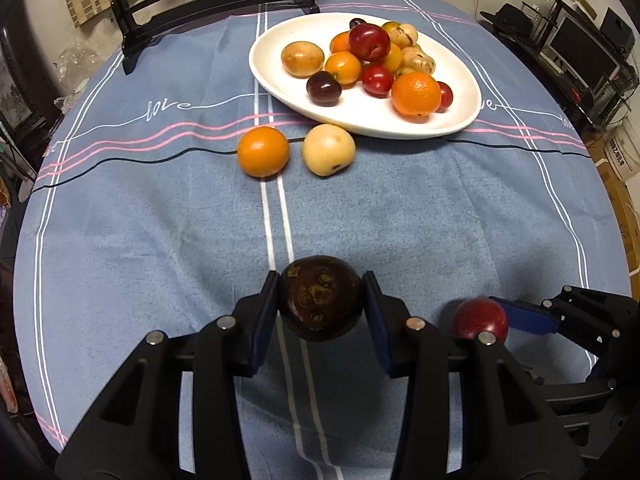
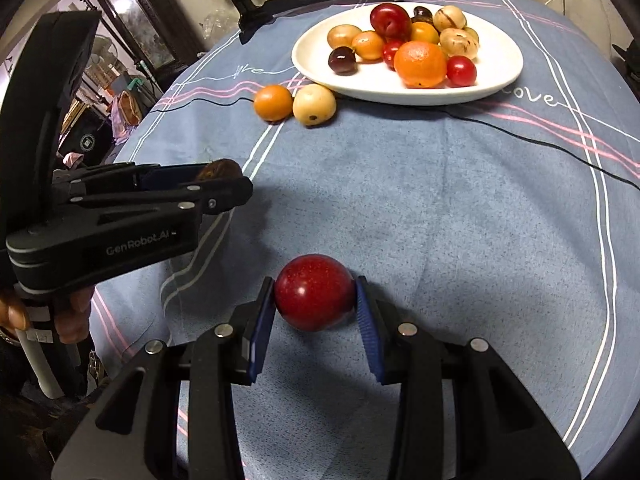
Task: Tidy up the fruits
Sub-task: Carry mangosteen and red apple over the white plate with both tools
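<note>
My left gripper is shut on a dark brown mangosteen, held above the blue tablecloth near the table's front. In the right wrist view the same left gripper shows at the left, with the mangosteen partly hidden between its fingers. My right gripper is shut on a red plum; that plum also appears at lower right in the left wrist view. A white oval plate at the back holds several fruits. An orange fruit and a pale yellow fruit lie on the cloth before it.
The round table wears a blue cloth with white and pink stripes. A dark wooden chair stands behind the table. Cluttered shelves sit at the right. A person's hand grips the left gripper's handle.
</note>
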`<action>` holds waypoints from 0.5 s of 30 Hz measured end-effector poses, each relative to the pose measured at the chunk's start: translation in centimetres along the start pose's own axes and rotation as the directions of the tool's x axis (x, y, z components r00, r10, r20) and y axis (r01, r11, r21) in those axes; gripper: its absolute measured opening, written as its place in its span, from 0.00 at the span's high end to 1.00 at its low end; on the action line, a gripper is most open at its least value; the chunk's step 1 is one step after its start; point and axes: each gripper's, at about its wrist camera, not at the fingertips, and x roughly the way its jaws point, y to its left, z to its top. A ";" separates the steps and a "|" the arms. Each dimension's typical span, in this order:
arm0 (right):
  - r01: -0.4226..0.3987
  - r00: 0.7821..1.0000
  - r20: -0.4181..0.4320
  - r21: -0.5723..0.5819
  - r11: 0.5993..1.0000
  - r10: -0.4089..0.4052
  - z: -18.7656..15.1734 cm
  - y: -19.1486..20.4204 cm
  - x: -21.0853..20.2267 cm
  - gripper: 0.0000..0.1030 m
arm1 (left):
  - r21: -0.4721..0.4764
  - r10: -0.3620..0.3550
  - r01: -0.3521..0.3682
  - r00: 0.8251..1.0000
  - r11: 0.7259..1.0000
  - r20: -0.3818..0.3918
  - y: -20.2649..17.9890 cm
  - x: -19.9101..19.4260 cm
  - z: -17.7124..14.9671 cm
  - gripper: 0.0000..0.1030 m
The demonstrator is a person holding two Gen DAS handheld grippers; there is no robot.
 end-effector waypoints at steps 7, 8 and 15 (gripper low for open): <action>0.012 0.997 0.070 0.041 0.999 -0.015 2.3 -0.9 -2.4 0.61 | -0.009 -0.035 0.035 0.999 0.999 0.042 0.6 -0.7 2.5 0.59; 0.013 0.996 0.089 0.045 0.999 -0.017 2.8 -1.0 -2.9 0.61 | -0.010 -0.040 0.040 0.998 0.999 0.050 0.6 -0.9 3.0 0.59; 0.016 0.985 0.168 0.048 0.999 -0.024 6.2 -1.2 -4.8 0.61 | -0.026 -0.048 0.050 0.995 0.998 0.092 1.3 -1.6 5.8 0.59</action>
